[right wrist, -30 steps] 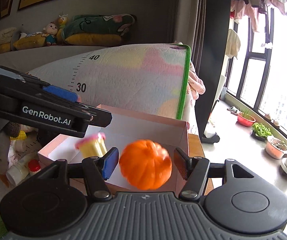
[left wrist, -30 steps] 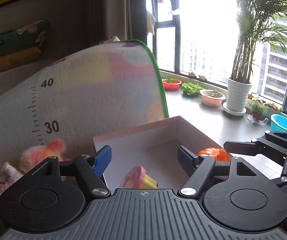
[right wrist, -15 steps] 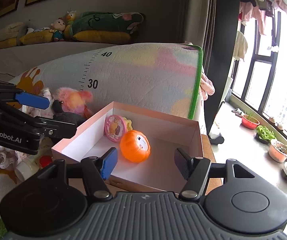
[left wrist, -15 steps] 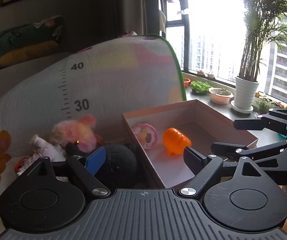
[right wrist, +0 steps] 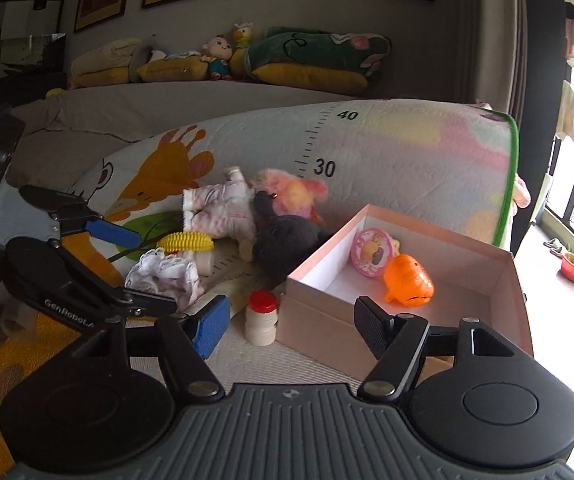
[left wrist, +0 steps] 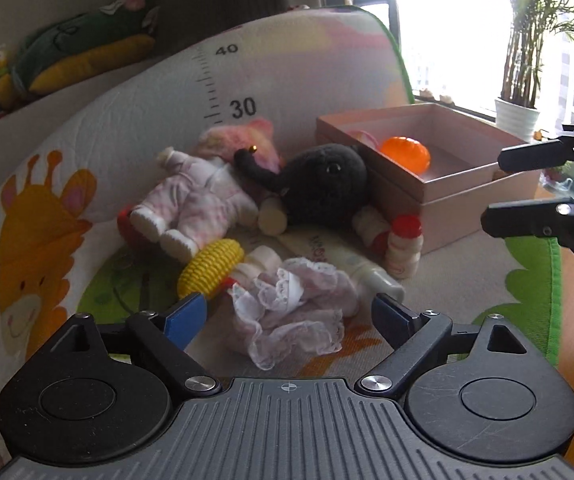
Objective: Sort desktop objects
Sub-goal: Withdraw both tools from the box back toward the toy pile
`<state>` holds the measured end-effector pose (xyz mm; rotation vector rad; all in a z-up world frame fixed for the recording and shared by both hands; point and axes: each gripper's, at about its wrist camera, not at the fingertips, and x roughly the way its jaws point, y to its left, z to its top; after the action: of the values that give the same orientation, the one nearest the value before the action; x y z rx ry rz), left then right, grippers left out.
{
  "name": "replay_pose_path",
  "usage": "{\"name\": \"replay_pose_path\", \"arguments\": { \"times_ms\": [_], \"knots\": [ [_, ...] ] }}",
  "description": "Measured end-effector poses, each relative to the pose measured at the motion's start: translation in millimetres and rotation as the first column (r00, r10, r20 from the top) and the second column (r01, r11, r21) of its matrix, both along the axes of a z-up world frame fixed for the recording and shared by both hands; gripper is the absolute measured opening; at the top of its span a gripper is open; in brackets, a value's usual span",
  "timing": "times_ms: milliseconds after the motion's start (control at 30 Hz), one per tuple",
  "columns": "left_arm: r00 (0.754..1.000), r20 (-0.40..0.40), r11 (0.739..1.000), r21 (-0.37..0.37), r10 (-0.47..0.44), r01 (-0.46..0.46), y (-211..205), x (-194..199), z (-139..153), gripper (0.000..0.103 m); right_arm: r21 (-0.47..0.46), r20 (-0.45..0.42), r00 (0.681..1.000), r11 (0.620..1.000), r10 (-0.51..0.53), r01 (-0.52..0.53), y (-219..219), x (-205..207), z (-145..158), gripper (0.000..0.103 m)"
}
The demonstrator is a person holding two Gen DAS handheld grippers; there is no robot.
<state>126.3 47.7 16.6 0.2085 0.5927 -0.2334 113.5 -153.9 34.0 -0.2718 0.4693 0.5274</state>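
Mid-sort by the look of it: some toys in the pink box (right wrist: 407, 322), more heaped on the play mat (left wrist: 47, 184) just left of it. Both grippers empty.

Left to right, left wrist view:
- left gripper (left wrist: 289, 320): jaws apart, holding nothing, hovering over the white lace cloth (left wrist: 291, 308).
- 1 doll in pink checked clothes (left wrist: 195, 200).
- 1 yellow toy corn cob (left wrist: 211, 266), touching the doll's feet.
- 1 fuzzy pink plush (left wrist: 239, 142), behind.
- 1 black plush (left wrist: 323, 184), against the box wall.
- 1 cream tube (left wrist: 343, 260), lying under the pile.
- 1 small red-capped bottle (left wrist: 405, 246), upright, just beside the box.
- 1 box, holding 1 orange toy pumpkin (right wrist: 409, 282) and 1 pink round toy (right wrist: 373, 252), touching.
- right gripper (right wrist: 293, 326): jaws apart, empty, near the box front corner.

Red item under the doll: partly hidden, unidentifiable.

Likely next: picking up another loose item, lace cloth nearest the left jaws. Soft, floppy; calls for a low, centred pinch to gather enough fabric. Bottle close to the right gripper; tips easily.
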Motion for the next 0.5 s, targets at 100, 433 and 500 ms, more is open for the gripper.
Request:
{"name": "replay_pose_path", "arguments": {
  "times_ms": [100, 433, 500],
  "knots": [
    [0.999, -0.006, 0.999, 0.012, 0.053, -0.053, 11, 4, -6, 0.094, -0.014, -0.049, 0.999, 1.0, 0.019, -0.02, 14, 2, -13, 0.069],
    [0.973, 0.035, 0.973, 0.015, 0.229, -0.23, 57, 11, -8, 0.095, -0.029, -0.097, 0.992, 0.996, 0.079, -0.082, 42, 7, -24, 0.069],
    [0.988, 0.014, 0.987, -0.053, 0.152, -0.152, 59, 9, -6, 0.095, -0.023, -0.091, 0.992, 0.996, 0.087, -0.089, 46, 9, -21, 0.069]
  ]
}}
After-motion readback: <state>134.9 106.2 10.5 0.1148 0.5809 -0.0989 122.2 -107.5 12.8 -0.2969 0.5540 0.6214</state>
